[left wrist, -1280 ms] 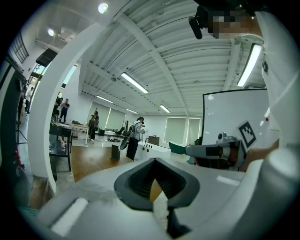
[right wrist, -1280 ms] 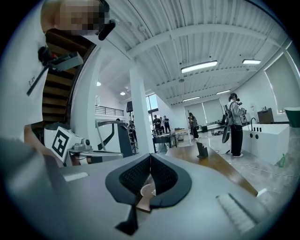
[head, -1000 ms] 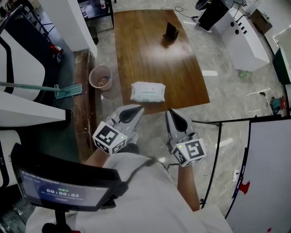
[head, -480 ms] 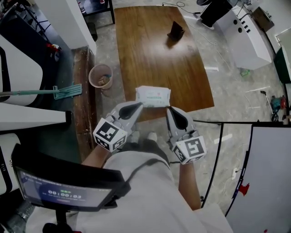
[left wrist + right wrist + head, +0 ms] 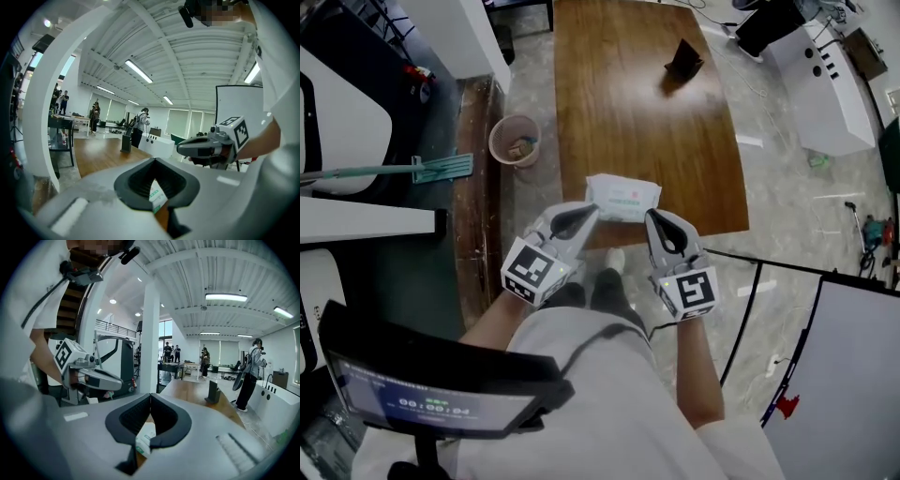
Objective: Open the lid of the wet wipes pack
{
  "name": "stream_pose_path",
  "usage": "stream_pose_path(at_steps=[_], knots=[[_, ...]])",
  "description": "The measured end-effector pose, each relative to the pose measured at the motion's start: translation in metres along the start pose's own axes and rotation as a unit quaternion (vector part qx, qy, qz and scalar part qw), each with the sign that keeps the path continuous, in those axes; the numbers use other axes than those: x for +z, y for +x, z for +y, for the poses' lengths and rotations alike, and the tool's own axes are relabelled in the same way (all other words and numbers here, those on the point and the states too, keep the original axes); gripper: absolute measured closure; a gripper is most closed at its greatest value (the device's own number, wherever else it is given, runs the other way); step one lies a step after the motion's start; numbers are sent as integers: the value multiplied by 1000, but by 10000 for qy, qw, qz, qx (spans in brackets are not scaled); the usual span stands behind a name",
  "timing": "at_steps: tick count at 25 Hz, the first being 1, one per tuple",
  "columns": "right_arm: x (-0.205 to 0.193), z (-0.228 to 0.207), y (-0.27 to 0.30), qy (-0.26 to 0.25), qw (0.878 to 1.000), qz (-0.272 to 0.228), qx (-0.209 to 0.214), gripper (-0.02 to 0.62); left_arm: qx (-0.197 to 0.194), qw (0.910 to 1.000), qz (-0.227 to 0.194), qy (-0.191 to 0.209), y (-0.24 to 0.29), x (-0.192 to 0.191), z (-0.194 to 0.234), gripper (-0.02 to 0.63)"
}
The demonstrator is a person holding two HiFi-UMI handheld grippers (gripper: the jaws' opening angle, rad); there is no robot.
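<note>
A white wet wipes pack (image 5: 622,199) with green print lies flat at the near edge of the brown wooden table (image 5: 628,94), its lid down. My left gripper (image 5: 592,210) is shut, with its tip at the pack's near left corner. The right gripper (image 5: 651,216) is also shut, its tip by the near right corner. Whether either tip touches the pack I cannot tell. In the left gripper view the pack (image 5: 158,194) shows through the loop below the closed tips (image 5: 154,160). It shows the same way in the right gripper view, pack (image 5: 146,434) under the closed tips (image 5: 150,395).
A black stand (image 5: 684,58) is at the table's far end. On the floor to the left are a pinkish bucket (image 5: 514,141) and a green mop (image 5: 441,169). A white unit (image 5: 825,84) stands to the right, and a screen (image 5: 431,394) hangs near my body.
Both grippers have moved forward and down, from short of the table edge to the pack's near corners. Both stay shut, and the pack has not moved on the table.
</note>
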State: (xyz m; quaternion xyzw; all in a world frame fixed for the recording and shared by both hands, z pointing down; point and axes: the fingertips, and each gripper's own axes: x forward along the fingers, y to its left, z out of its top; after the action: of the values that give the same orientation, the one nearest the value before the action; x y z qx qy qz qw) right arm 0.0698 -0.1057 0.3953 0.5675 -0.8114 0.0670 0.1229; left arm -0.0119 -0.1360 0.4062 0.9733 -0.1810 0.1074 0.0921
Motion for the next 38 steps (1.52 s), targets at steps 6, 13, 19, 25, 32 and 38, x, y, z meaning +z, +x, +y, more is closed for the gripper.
stream_pose_path(at_steps=[6, 13, 19, 25, 32, 38], knots=[[-41, -11, 32, -352, 9969, 425, 556, 586, 212, 9994, 275, -70, 27, -30, 9, 597], [-87, -8, 59, -785, 9833, 933, 1348, 582, 421, 9977, 516, 104, 49, -53, 8, 598], [-123, -4, 70, -977, 9678, 1384, 1863, 561, 631, 9944, 847, 10, 61, -88, 14, 598], [-148, -7, 83, -1147, 9558, 1680, 2124, 490, 950, 9897, 1050, -223, 71, -118, 25, 598], [-173, -12, 100, -1673, 9340, 2017, 2429, 401, 1094, 9833, 1435, -214, 84, -151, 30, 598], [-184, -13, 105, -1950, 9184, 2186, 2659, 347, 1162, 9806, 1555, -282, 91, -168, 26, 598]])
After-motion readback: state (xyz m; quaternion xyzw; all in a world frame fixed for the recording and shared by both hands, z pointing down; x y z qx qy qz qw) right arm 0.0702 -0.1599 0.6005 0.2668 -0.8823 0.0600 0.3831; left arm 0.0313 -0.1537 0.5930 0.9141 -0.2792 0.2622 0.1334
